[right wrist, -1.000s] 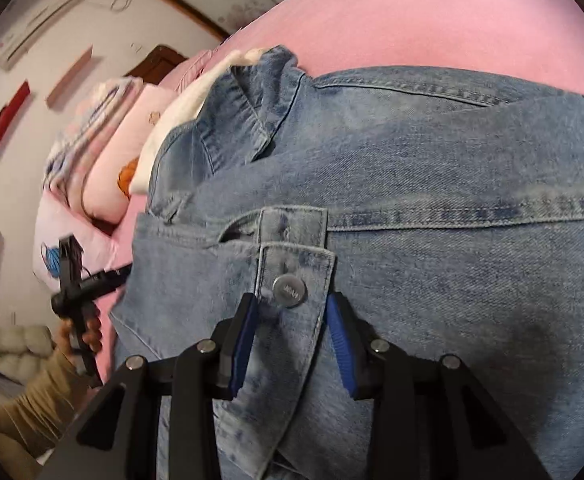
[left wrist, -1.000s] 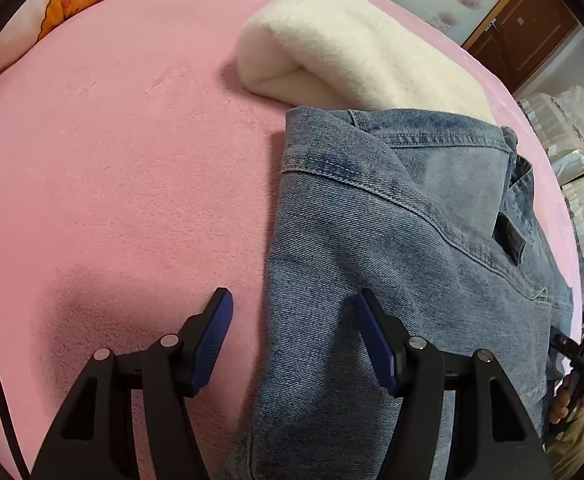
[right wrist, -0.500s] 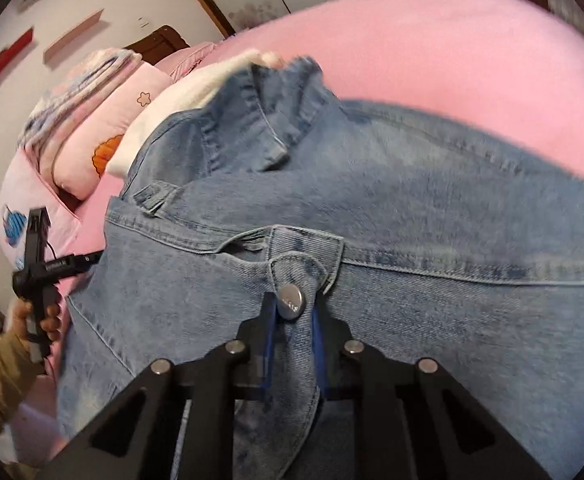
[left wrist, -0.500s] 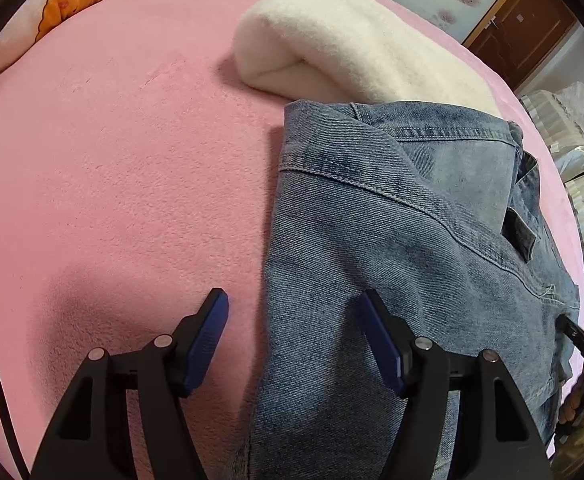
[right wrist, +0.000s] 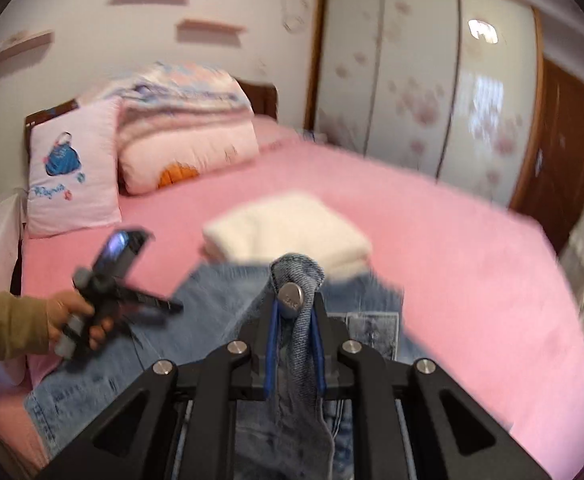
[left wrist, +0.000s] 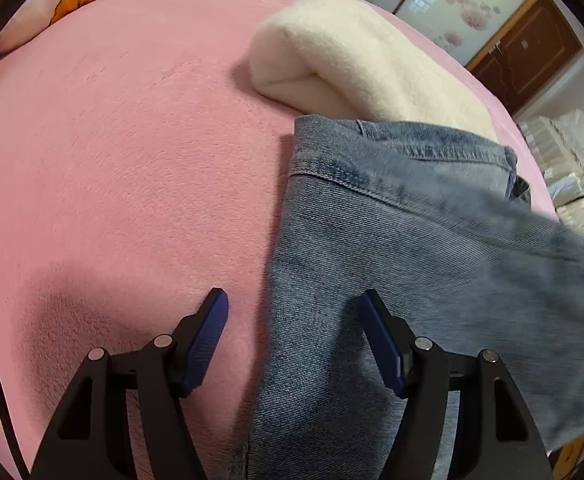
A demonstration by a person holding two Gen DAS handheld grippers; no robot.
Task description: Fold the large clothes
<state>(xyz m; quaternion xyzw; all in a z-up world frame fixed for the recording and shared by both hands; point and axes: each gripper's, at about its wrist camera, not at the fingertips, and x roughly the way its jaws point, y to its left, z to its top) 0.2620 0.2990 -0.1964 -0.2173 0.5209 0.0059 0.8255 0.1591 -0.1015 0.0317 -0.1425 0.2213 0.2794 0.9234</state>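
A blue denim jacket (left wrist: 404, 248) lies on the pink bed (left wrist: 132, 152). My left gripper (left wrist: 294, 320) is open, low over the jacket's left edge, one finger over the bed and one over the denim. My right gripper (right wrist: 294, 320) is shut on a denim tab with a metal button (right wrist: 290, 294) and holds it lifted, with the jacket (right wrist: 220, 300) hanging below. The left gripper (right wrist: 132, 300) also shows in the right wrist view, held in a hand at the left.
A folded cream blanket (left wrist: 356, 60) lies just beyond the jacket; it also shows in the right wrist view (right wrist: 288, 228). Pillows and a folded quilt (right wrist: 180, 128) sit at the headboard. A wardrobe (right wrist: 420, 80) and door stand behind the bed.
My right gripper shut on the buttoned denim tab and lifted it up, tilting its view toward the room. The jacket's right side rose. My left gripper barely moved.
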